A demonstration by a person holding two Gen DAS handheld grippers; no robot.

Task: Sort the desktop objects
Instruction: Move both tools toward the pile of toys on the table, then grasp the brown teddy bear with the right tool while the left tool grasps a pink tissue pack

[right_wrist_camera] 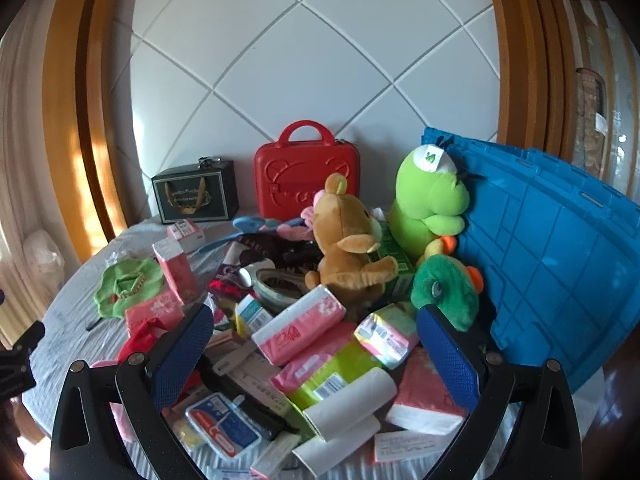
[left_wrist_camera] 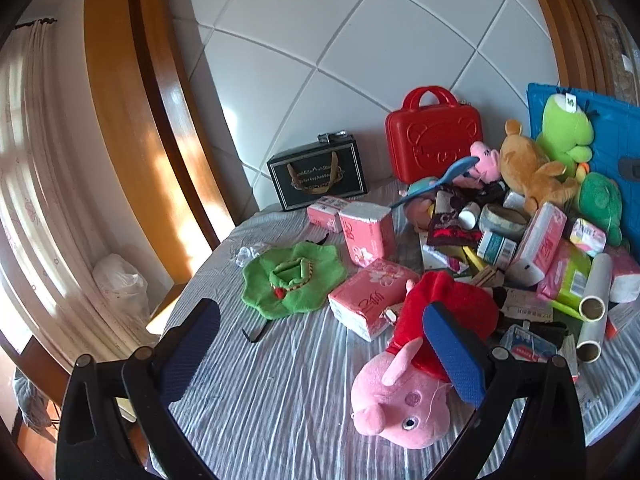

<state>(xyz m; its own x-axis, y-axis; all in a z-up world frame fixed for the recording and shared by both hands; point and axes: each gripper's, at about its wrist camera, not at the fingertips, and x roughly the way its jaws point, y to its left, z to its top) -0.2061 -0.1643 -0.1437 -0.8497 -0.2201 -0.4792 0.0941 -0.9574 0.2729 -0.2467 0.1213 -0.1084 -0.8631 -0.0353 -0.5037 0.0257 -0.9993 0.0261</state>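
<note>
A cluttered pile covers the grey striped cloth. A pink pig plush in a red dress lies just ahead of my left gripper, whose right pad overlaps it; that gripper is open and holds nothing. Pink tissue packs and a green flower-shaped cloth lie to the left of the pile. My right gripper hangs open above tissue packs, white rolls and a blue-red card pack. A brown bear plush and a green frog plush sit behind.
A blue plastic crate leans at the right. A red toy suitcase and a black gift bag stand against the white quilted headboard. A wooden frame and curtains are at the left.
</note>
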